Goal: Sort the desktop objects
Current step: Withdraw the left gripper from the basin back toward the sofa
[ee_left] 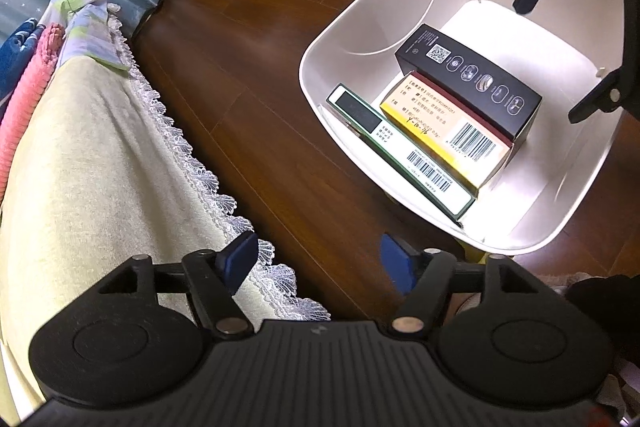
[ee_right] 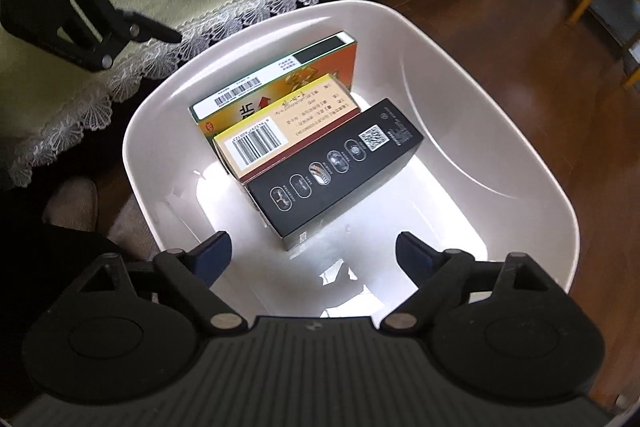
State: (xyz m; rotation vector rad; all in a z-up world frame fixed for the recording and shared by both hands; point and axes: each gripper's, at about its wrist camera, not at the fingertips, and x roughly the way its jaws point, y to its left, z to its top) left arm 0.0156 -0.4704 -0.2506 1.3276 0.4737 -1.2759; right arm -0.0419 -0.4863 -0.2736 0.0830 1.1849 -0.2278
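Your left gripper [ee_left: 316,261] hangs with its blue pads spread wide and nothing between them, above the lace edge of the tablecloth [ee_left: 100,163] and the wooden floor [ee_left: 248,99]. To its right, the white bin [ee_left: 352,39] stands on that floor, holding three boxes packed side by side: a green-edged box [ee_left: 400,151] with a barcode label, a yellow and cream box [ee_left: 444,123] with a barcode and handwriting that looks like "Y-10-76", and a black box [ee_left: 472,79] bearing a QR code and a row of oval icons. The printed text is too small to read. Only your right wrist view shows the orange face and red arrow on the green-edged box [ee_right: 316,67]. Your right gripper [ee_right: 312,255] hovers over the bin's near rim, fingers equally wide apart, gripping nothing, just short of the black box
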